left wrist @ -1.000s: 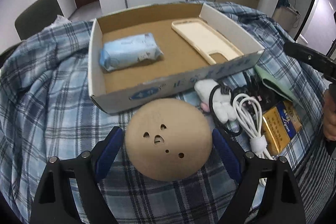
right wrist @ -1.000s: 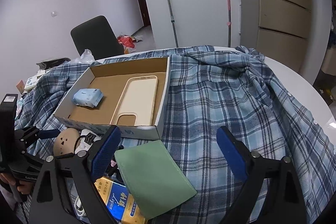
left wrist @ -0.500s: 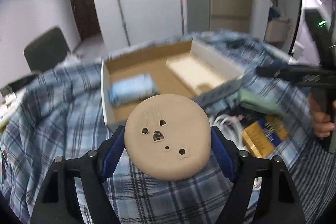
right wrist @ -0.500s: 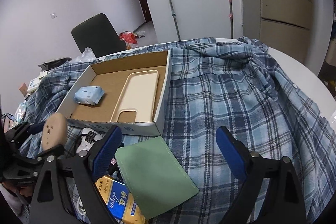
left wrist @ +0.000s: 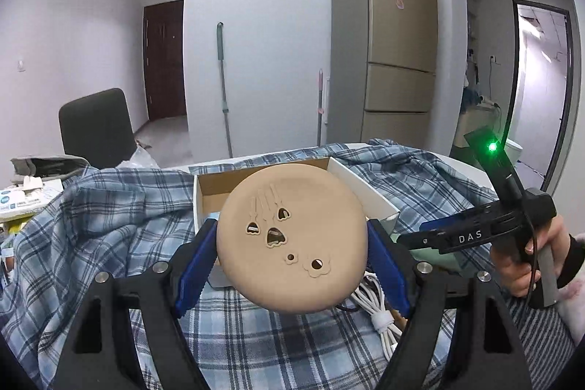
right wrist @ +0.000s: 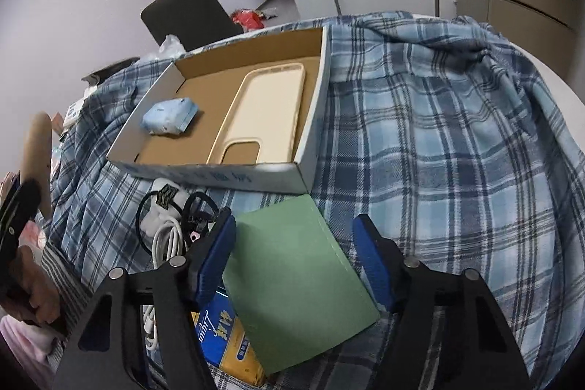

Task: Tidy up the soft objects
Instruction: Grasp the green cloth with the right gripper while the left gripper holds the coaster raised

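Observation:
My left gripper (left wrist: 292, 243) is shut on a tan round soft disc (left wrist: 292, 236) with small cut-outs and holds it above the plaid cloth, in front of the cardboard box (left wrist: 362, 185). The right wrist view shows the disc (right wrist: 36, 156) edge-on at the far left. Inside the box (right wrist: 314, 105) lie a blue tissue pack (right wrist: 170, 116) and a cream phone case (right wrist: 267, 112). My right gripper (right wrist: 296, 258) points down over a flat green pouch (right wrist: 292, 280). Its jaws are closing, the pouch lies between them, and the pads stand apart from its edges.
A blue plaid shirt (right wrist: 438, 134) covers the round table. Left of the pouch lie a white coiled cable (right wrist: 168, 240), a black loop, a small white item (right wrist: 164, 203) and a yellow-blue packet (right wrist: 226, 335). A black chair (left wrist: 95, 127), a mop and a fridge stand behind.
The left gripper rose with the tan disc and tipped upward, so the room now fills its view. The right gripper dipped toward the green pouch and its jaws narrowed.

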Motion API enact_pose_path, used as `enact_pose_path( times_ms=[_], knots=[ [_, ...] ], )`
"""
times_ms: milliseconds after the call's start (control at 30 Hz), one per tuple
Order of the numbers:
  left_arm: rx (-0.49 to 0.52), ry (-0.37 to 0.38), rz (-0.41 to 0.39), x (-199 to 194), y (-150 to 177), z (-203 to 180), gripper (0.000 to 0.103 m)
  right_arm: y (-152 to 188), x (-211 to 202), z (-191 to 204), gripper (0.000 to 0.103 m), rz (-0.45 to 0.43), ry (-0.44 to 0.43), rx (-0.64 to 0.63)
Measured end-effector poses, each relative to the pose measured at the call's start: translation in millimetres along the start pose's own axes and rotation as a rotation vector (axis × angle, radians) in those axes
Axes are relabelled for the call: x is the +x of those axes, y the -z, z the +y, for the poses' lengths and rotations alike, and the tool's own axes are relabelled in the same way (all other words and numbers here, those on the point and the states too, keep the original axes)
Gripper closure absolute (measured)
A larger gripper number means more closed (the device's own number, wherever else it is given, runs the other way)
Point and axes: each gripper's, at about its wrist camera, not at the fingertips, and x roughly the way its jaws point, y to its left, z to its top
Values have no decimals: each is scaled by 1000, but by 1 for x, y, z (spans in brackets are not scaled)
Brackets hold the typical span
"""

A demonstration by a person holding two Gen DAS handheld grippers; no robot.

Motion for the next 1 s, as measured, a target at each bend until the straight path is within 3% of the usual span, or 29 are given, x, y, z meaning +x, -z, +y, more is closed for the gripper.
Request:
enact_pose_path(
  times_ms=[300,433,500,567,833,1000],
  knots=[
    [-27,5,-5,0,1,5,22,0,8,3,29,47,-22,-25],
    [-33,-2,-57,-10,0,6,22,1,14,4,28,75,-53,-40],
    [-32,-47,-86,-14,0,5,22,3,14,8,28,79,-52,-60],
    [-38,-33,-101,-17,-1,6,22,4,13,13,28,83,-65,-85],
    [-34,-37,-89,-14,0,6,22,8,12,25,27,112,-86,-173],
    [-44,-31,-79,-12,1,8,22,11,11,28,22,140,-106,-204]
  ],
)
